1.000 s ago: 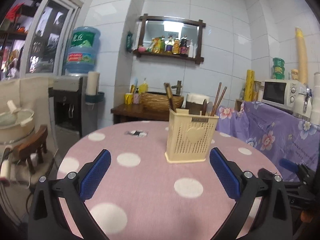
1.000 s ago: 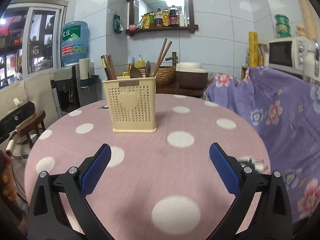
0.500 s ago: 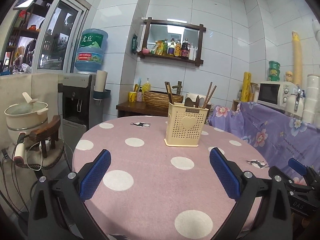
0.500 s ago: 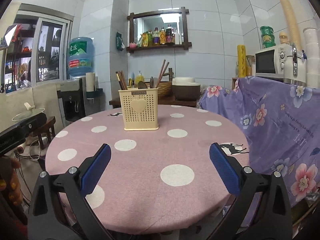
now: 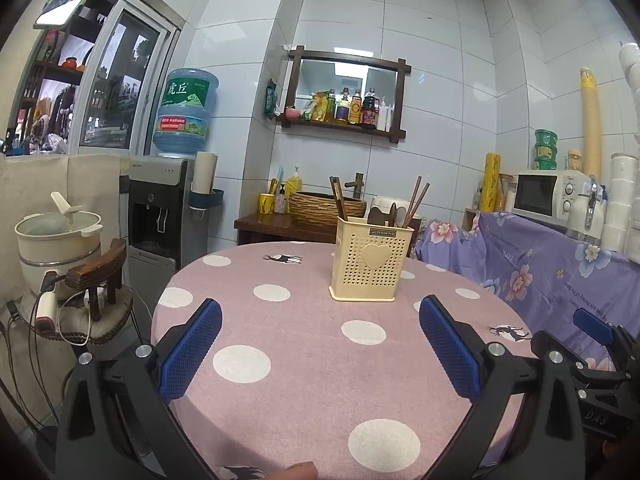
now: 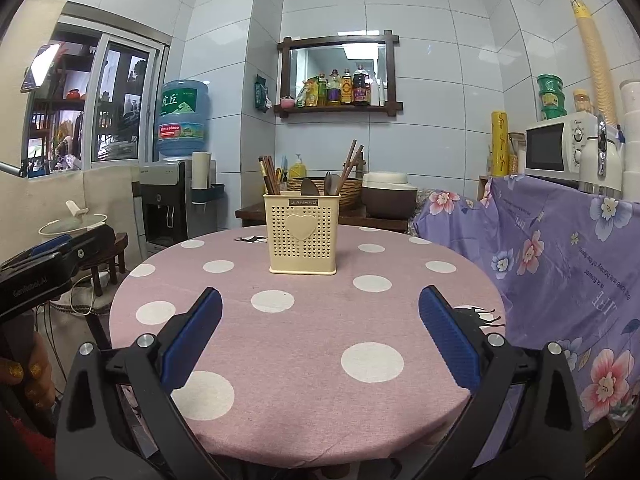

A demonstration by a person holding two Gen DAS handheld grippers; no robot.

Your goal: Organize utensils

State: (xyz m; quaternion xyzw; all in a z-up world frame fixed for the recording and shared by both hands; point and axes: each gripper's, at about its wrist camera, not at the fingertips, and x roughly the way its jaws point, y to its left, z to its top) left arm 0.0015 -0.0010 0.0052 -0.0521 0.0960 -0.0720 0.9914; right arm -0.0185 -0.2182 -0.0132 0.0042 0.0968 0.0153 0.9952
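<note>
A cream perforated utensil holder (image 5: pixel 370 266) (image 6: pixel 303 236) with a heart on its front stands upright at the far middle of the round pink polka-dot table (image 5: pixel 312 344) (image 6: pixel 308 320). Brown chopsticks (image 5: pixel 416 204) (image 6: pixel 350 164) and dark spoons (image 6: pixel 308 187) stick out of its top. My left gripper (image 5: pixel 320 344) is open and holds nothing, well back from the holder near the table's near edge. My right gripper (image 6: pixel 320 336) is also open and holds nothing, equally far back. The right gripper's body (image 5: pixel 600 356) shows at the right of the left wrist view.
A purple flowered cloth (image 6: pixel 560 264) covers a counter on the right with a white microwave (image 6: pixel 556 148). A water dispenser (image 5: pixel 168 208) and a stool with a cream pot (image 5: pixel 60 236) stand left. A wooden side table with a woven basket (image 5: pixel 320 208) sits behind.
Both grippers have pulled back and up from the holder, which now looks smaller and farther away. More of the table and room is in view. Both stay open.
</note>
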